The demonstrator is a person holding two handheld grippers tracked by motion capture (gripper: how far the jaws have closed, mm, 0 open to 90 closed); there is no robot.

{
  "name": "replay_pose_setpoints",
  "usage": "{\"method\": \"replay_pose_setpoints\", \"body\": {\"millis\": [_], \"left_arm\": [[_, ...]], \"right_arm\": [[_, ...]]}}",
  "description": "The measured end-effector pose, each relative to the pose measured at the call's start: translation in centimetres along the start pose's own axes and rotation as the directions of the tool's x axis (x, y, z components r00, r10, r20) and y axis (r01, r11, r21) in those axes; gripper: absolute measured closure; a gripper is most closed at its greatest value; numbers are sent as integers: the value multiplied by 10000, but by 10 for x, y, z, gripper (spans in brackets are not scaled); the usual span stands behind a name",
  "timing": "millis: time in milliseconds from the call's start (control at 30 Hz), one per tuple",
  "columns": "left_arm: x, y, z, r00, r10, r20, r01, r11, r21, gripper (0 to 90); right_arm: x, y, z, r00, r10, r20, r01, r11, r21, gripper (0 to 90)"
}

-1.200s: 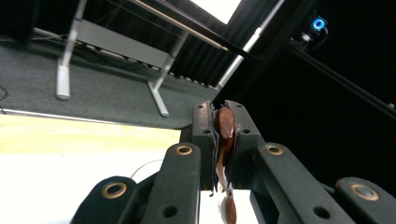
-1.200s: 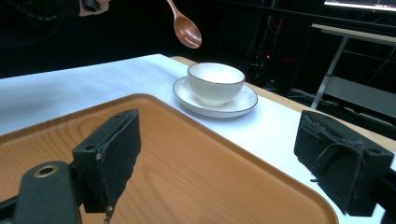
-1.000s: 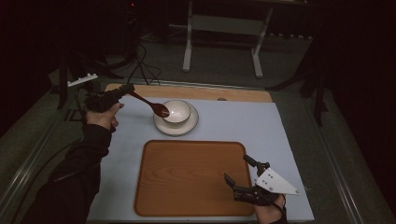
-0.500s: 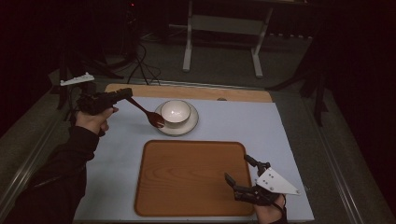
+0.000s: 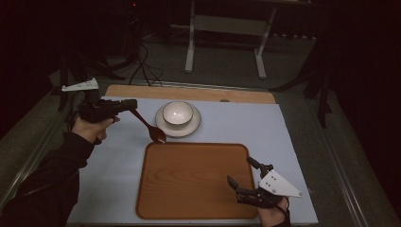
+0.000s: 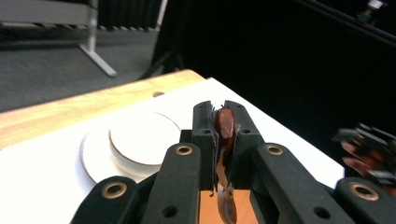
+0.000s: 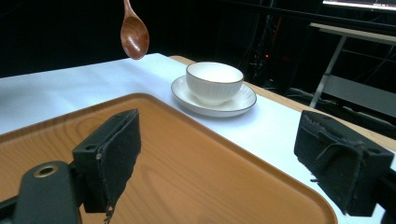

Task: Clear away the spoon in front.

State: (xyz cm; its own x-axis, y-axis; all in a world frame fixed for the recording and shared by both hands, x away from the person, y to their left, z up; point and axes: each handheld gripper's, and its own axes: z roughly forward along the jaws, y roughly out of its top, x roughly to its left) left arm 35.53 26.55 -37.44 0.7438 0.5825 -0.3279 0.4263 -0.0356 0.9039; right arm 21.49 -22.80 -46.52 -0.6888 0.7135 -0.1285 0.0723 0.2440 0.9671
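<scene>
— Between the bowl (image 5: 178,114) and the tray (image 5: 194,182), what is the left gripper (image 5: 124,105) doing?

— It is clamping tight on the wooden spoon (image 5: 149,128) by the handle. A second ago the spoon's head was sitting in the bowl; now it is hanging left of the saucer (image 5: 178,124), above the tray's far corner, so the carry to the tray is looking underway.

— And the right gripper (image 5: 242,179)?

— It is waiting wide open and empty over the tray's near edge. Its own view is showing the spoon (image 7: 134,33) airborne, which the high view is leaving unclear.
</scene>
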Motion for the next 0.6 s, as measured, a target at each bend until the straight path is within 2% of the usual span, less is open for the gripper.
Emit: {"method": "replay_pose_setpoints", "body": {"millis": [200, 400, 500, 600], "left_arm": [[-4, -6, 4, 9985, 314, 442, -334, 9984, 466, 840], [-9, -12, 10, 9934, 637, 958, -723, 9934, 889, 839], [-13, -14, 14, 9892, 848, 1196, -989, 9881, 1177, 839], [-18, -16, 19, 9835, 1062, 1462, -1288, 9795, 1552, 839]], "right_arm": [[0, 0, 1, 10000, 6, -44, -6, 10000, 18, 145], [0, 0, 1, 10000, 6, -47, -6, 10000, 32, 145], [1, 0, 1, 10000, -35, -73, 35, 10000, 36, 145], [1, 0, 1, 10000, -39, -86, 39, 10000, 48, 145]]}}
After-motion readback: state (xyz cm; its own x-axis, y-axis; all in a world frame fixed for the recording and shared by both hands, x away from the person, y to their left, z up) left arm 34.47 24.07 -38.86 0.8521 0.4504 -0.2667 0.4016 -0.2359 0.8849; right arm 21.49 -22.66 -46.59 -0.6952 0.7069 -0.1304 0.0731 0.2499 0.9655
